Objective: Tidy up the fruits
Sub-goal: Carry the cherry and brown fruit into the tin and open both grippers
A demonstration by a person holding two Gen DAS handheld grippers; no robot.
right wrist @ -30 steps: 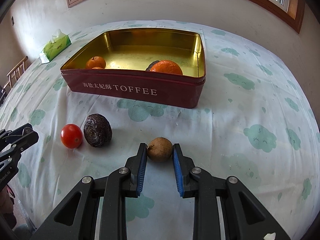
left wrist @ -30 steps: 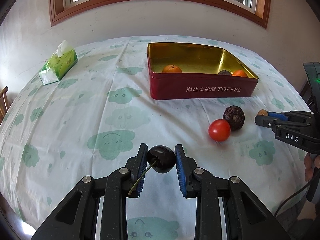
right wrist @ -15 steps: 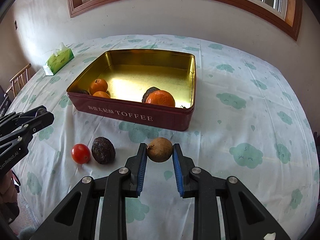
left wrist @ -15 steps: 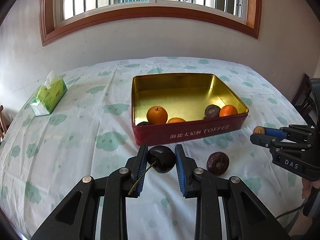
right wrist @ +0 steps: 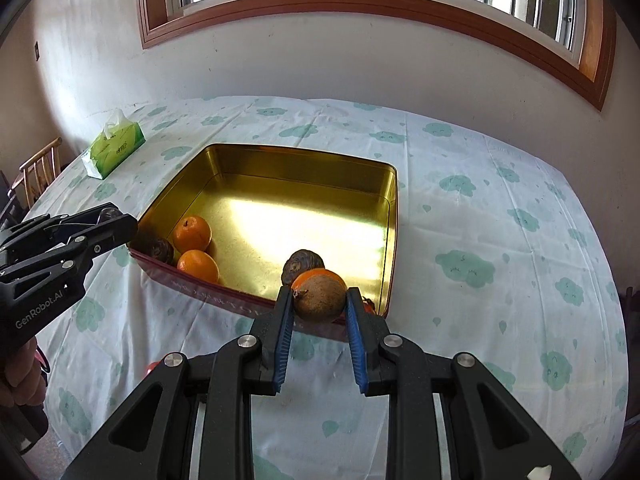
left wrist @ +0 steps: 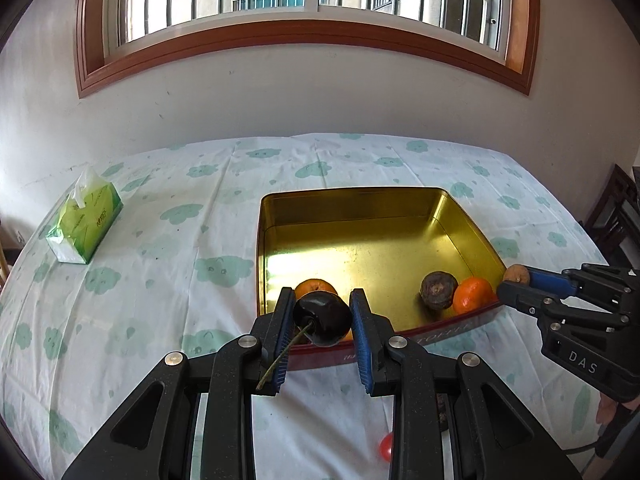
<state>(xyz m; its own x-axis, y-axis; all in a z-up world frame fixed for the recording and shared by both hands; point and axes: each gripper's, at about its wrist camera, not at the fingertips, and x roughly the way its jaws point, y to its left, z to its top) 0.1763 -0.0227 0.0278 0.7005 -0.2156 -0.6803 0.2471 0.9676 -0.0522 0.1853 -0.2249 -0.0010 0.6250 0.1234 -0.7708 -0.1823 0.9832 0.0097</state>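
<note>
A: Left wrist view first: the left tool (left wrist: 323,320) is clamped on a dark cherry (left wrist: 322,319), its stem trailing back along the left pad. The fruit hangs just at the near wall of the toffee tin (left wrist: 460,208), roughly over the rim.

B: And the right tool (right wrist: 319,302) grips a small brown round fruit (right wrist: 320,298) between its blue pads, also held at the tin's near edge, over the near right corner.

A: Inside the tin I see mandarins (right wrist: 192,233) and a wrinkled dark fruit (left wrist: 439,290) crowding the near side. The far half of the gold floor is bare.

B: So my judgement: carry each fruit past the rim and a bit deeper before letting go, low over the floor, so nothing bounces off the fruit already there.

A: Agreed. The cherry is soft and round; I'd lower it close to the metal and part the pads slowly, or it may roll.

B: A red tomato (left wrist: 385,448) is on the bench below, between your tool's arms, outside the tin. A green tissue pack (left wrist: 84,226) lies well apart to the left.
</note>
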